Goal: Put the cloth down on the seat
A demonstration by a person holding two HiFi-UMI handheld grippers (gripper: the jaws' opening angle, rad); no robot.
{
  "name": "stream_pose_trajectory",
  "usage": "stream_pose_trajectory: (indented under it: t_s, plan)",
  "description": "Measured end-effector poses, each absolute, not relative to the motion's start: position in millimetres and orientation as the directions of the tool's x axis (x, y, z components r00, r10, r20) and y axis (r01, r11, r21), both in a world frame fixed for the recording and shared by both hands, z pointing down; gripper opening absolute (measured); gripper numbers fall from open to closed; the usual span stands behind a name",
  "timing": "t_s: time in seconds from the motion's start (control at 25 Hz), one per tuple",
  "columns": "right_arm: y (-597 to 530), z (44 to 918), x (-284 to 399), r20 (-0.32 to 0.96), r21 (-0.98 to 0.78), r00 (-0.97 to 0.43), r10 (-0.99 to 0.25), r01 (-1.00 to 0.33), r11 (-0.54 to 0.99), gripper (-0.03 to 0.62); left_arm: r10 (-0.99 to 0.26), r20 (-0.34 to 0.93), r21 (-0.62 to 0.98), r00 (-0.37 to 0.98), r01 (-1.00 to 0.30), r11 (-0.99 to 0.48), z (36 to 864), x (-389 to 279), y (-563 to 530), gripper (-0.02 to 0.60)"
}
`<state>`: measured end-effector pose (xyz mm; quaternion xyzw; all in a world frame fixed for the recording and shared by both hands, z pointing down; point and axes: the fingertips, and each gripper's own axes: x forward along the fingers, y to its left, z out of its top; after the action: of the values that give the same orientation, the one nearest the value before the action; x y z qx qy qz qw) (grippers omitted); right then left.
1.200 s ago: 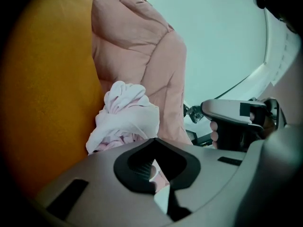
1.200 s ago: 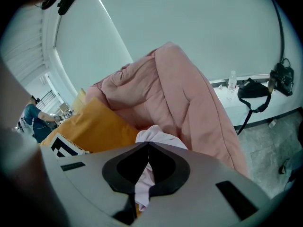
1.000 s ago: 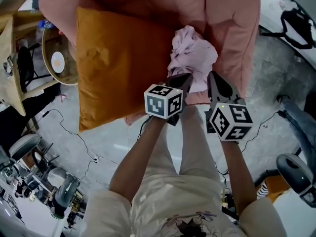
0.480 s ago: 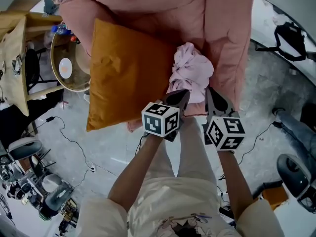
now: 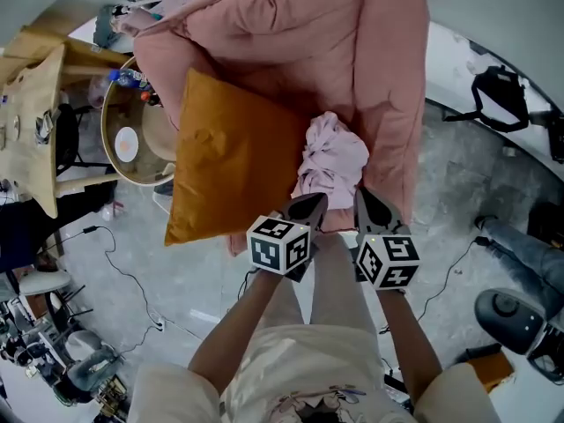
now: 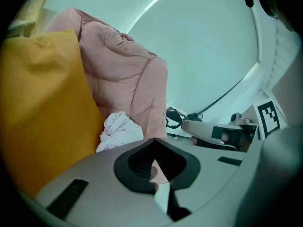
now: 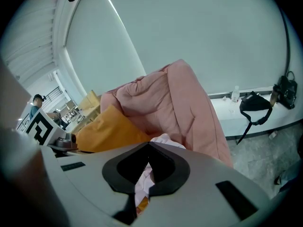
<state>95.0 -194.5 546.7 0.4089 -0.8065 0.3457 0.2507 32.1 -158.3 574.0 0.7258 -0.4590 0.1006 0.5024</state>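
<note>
Grey floor surrounds the padded pink armchair (image 5: 392, 104). The crumpled pale pink cloth (image 5: 333, 159) lies on its seat, between the square orange cushion (image 5: 233, 161) and the armrest. Your left tongs (image 5: 310, 203) and right tongs (image 5: 364, 197) are pressed together, empty, near its front end. A tip could snag a fold there and drag the cloth off. Its long axis runs from the seat front towards the backrest; it is too bunched to point any clear way.

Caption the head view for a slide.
Cloth lies on seat beside cushion; left hand-held gripper and right hand-held gripper both shut.
</note>
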Motion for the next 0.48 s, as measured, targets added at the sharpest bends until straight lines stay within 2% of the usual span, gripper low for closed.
stream_pose_trajectory:
  t_s: [0.48]
  plan:
    - [-181.1, 494.6, 96.3, 0.661, -0.332, -0.535, -0.526, -0.837, 0.434, 0.018, -0.574, 0.588, 0.640, 0.570, -0.761, -0.100, 528.0, 26.5, -136.3, 0.005]
